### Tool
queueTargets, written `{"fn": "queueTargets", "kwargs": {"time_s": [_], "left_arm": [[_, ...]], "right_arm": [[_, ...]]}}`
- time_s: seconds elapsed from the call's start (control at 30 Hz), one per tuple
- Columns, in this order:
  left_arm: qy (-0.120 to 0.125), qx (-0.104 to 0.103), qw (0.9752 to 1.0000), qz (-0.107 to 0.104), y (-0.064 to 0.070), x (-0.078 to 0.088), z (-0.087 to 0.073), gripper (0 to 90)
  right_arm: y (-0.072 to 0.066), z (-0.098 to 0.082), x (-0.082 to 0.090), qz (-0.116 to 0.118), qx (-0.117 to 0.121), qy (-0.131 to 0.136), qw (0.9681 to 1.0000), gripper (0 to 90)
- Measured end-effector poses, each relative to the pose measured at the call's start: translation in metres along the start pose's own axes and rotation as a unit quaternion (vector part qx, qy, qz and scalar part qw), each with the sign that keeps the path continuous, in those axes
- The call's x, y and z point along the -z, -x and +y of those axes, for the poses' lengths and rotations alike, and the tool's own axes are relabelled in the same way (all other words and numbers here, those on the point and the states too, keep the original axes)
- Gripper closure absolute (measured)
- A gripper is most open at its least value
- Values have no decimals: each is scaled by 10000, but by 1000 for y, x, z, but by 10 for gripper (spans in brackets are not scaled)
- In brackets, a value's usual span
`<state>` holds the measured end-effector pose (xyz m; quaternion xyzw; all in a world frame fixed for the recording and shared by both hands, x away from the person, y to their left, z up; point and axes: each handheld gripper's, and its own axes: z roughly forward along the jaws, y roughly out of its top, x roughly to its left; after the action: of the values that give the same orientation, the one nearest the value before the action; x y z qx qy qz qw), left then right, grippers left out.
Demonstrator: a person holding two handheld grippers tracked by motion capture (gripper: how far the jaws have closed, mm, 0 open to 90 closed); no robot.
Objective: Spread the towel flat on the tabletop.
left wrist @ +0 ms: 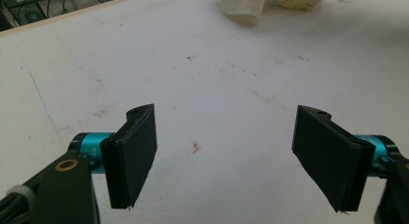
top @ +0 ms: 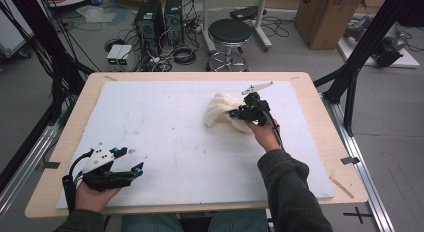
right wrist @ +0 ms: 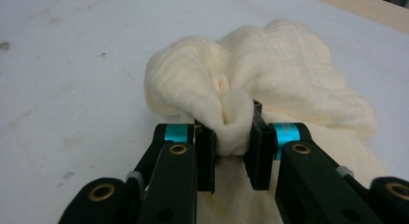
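Observation:
A crumpled cream cloth (top: 222, 111) lies on the white board, right of centre and toward the far side. My right gripper (top: 240, 113) is shut on a bunched fold of it; in the right gripper view the fold (right wrist: 231, 130) is pinched between the two black pads and the rest of the cloth (right wrist: 270, 74) billows beyond them. My left gripper (top: 137, 161) rests at the near left of the board, jaws wide open with nothing between them (left wrist: 224, 161). A corner of the cloth (left wrist: 246, 7) shows at the top of the left gripper view.
The white board (top: 175, 142) covers a wooden table (top: 325, 137). Beyond the table stand a black stool (top: 229, 34), computer towers (top: 159, 19), cables and a cardboard box (top: 327, 17). Black frame posts (top: 350, 72) rise at both sides.

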<state>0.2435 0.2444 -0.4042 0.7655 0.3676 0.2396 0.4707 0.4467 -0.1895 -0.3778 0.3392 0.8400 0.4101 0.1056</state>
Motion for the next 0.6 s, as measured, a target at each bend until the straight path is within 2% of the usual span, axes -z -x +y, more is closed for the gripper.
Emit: {"fn": "queueTargets", "kwargs": {"time_s": [0.2, 0.4, 0.5, 0.53, 0.57, 0.6], "left_arm": [[11, -1, 10000, -6, 1, 0, 0, 244], [22, -4, 10000, -12, 1, 1, 0, 244], [37, 1, 10000, -15, 2, 1, 0, 244], [43, -18, 10000, -22, 2, 1, 1, 244], [51, -22, 10000, -21, 2, 1, 1, 244], [56, -31, 10000, -25, 3, 1, 1, 244]], "right_arm": [[-16, 3, -2, 206, 119, -72, 9997, 775], [-37, 8, 0, 471, 211, 23, 9987, 774], [-52, 12, 0, 671, 274, 130, 9973, 773], [-52, 12, 0, 671, 274, 130, 9973, 773], [-61, 14, -1, 775, 271, 161, 9965, 773], [-61, 14, -1, 775, 271, 161, 9965, 773]]}}
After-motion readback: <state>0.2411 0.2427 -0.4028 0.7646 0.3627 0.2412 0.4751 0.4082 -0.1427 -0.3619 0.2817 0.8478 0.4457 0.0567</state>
